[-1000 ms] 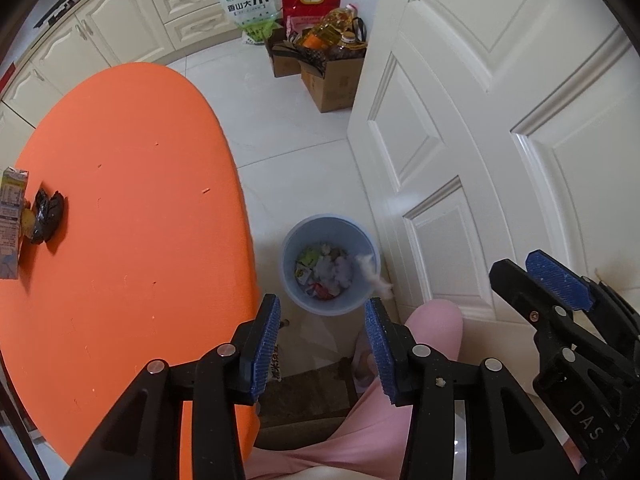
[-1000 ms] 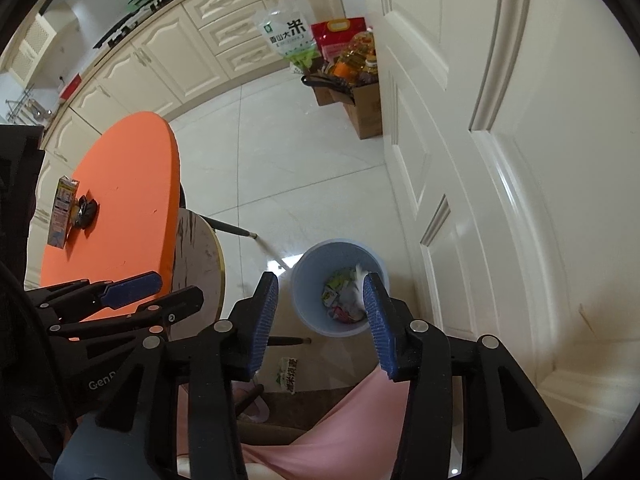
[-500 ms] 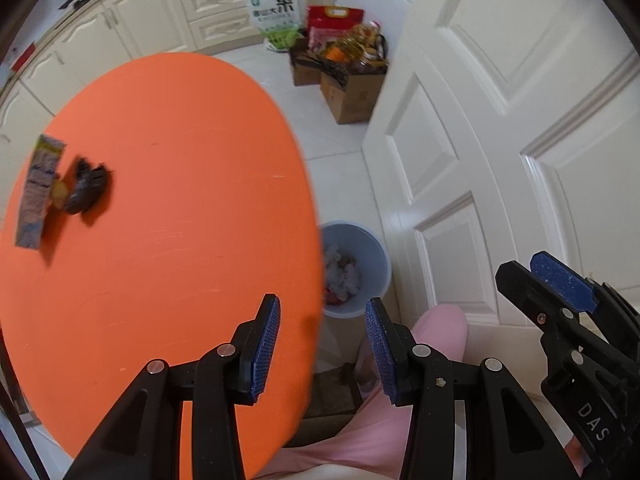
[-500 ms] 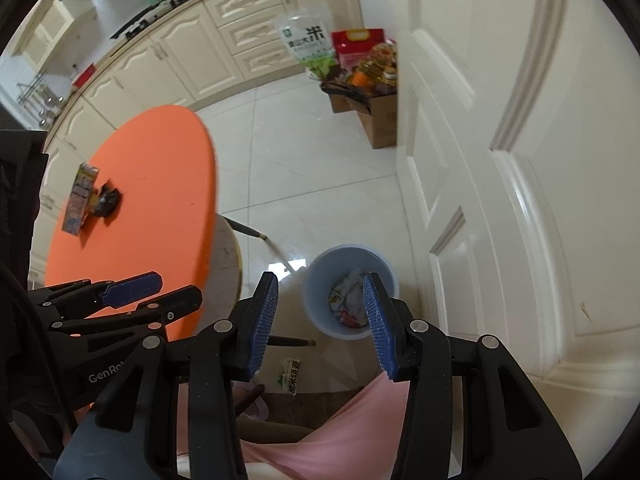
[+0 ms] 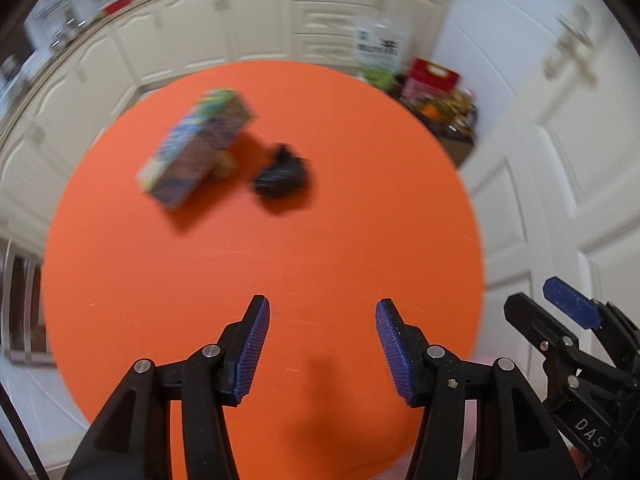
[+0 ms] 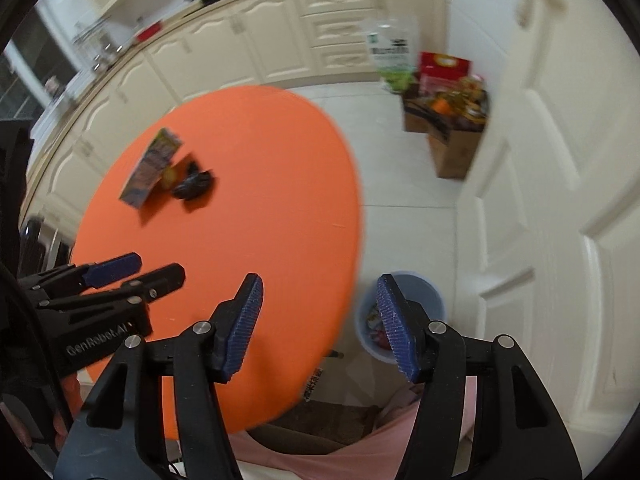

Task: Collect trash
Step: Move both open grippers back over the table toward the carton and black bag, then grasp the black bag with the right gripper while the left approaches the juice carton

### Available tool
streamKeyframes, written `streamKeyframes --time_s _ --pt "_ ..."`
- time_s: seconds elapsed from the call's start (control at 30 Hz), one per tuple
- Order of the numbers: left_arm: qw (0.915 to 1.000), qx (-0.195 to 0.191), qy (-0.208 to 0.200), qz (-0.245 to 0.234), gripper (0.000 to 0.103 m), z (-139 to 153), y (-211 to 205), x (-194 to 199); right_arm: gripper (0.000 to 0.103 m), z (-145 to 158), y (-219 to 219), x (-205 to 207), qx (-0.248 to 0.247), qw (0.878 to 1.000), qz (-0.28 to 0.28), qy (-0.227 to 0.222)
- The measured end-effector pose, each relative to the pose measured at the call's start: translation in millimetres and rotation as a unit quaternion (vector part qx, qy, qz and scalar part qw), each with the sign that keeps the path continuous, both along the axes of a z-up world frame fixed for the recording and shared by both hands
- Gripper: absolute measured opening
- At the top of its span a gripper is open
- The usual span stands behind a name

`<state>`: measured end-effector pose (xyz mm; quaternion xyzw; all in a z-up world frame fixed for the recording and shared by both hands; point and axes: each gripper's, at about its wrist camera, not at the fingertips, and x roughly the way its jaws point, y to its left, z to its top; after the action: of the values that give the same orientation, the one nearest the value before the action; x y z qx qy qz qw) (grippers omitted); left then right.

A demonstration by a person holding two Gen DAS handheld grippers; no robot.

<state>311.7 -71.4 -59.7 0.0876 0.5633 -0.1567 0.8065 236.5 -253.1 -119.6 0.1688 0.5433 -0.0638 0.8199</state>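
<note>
Kitchen floor: blue bin (image 6: 404,312) holds mixed wrappers; left gripper (image 5: 322,346), right gripper (image 6: 320,322) jaws opening, empty.

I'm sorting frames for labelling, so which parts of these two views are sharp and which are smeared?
Left wrist view: the left gripper is crisp; the carton, black crumpled wrapper and cabinets are motion-smeared, carton print unreadable. Right wrist view: the right gripper is sharp; the orange table edge, bin and door are blurred; fisheye bends the cabinet line.
</note>
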Motion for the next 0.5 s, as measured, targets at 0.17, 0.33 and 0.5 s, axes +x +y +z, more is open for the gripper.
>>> streamKeyframes --time_s 0.17,0.33,0.5 --pt "0.9976 0.013 -0.014 0.066 0.064 2 45 25 0.056 -4 32 39 0.0 0.999 0.04 0.002" --pt "0.9946 0.012 0.002 0.103 0.064 -4 77 47 0.056 -12 61 84 0.002 0.997 0.071 0.011" --pt "0.9922 0.0 0.008 0.125 0.065 -5 104 70 0.056 -29 81 125 0.002 0.996 0.088 0.028"
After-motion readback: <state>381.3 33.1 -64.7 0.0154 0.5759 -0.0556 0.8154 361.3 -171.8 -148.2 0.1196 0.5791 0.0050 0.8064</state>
